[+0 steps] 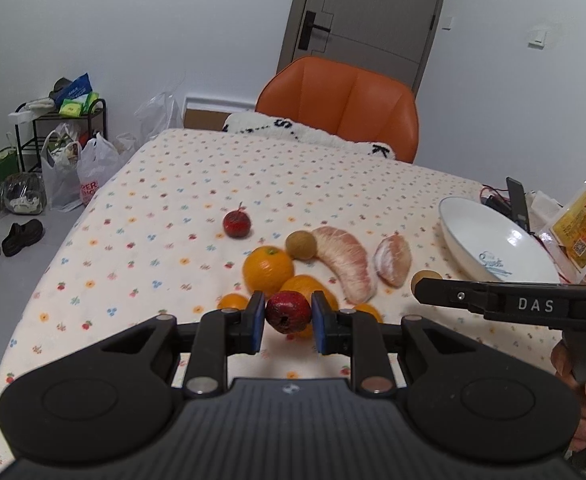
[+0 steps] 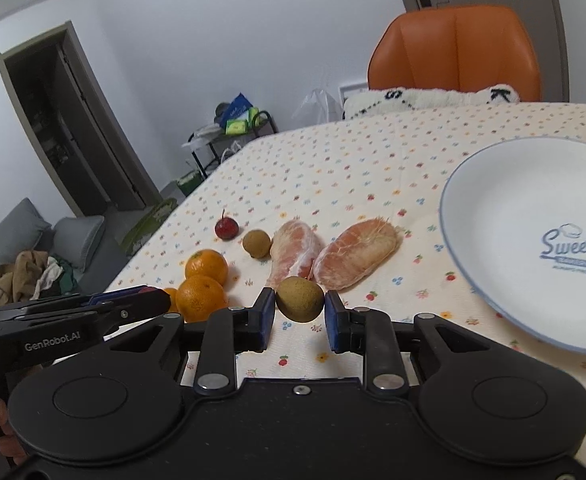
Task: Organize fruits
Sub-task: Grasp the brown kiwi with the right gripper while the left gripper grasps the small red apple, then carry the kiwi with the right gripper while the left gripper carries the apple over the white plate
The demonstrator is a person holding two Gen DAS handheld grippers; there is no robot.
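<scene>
- Left hand-held gripper (image 1: pixel 287 319): blue pads clamped on 1 dark red fruit (image 1: pixel 287 312), held just above the tabletop (image 1: pixel 173 216) in front of the oranges.
- Right hand-held gripper (image 2: pixel 300 314): blue pads clamped on 1 brown-green round fruit (image 2: pixel 299 299), held over the flowered cloth, just in front of the pomelo pieces.
- Hand (image 1: pixel 583 392): fingers around the right gripper's handle, at the right edge of the left wrist view.
- Oranges: 2 large ones (image 2: pixel 200 298) (image 2: pixel 206 266) touching each other, left of the held brown fruit; smaller orange fruit beside them, partly hidden.
- Pomelo segments: 2 peeled pieces, a long curved one (image 2: pixel 293 254) and a broad one (image 2: pixel 355 260), side by side and touching at their near ends.
- Second brown round fruit (image 2: pixel 256 243): on the cloth, just left of the curved segment.
- Small red fruit with stem (image 2: pixel 226 227): apart from the group, further back on the left.
- White plate (image 2: pixel 493 208): blue rim, "Sweet" print, on the tabletop right of the fruit, holding none of it.
- Yellow packet (image 1: pixel 581 228): beyond the plate at the right edge.
- Orange chair (image 1: pixel 341 104): at the far side of the tabletop, with a white fleecy cushion (image 1: pixel 313 134) on it.
- Grey door (image 1: pixel 373 12): behind the chair.
</scene>
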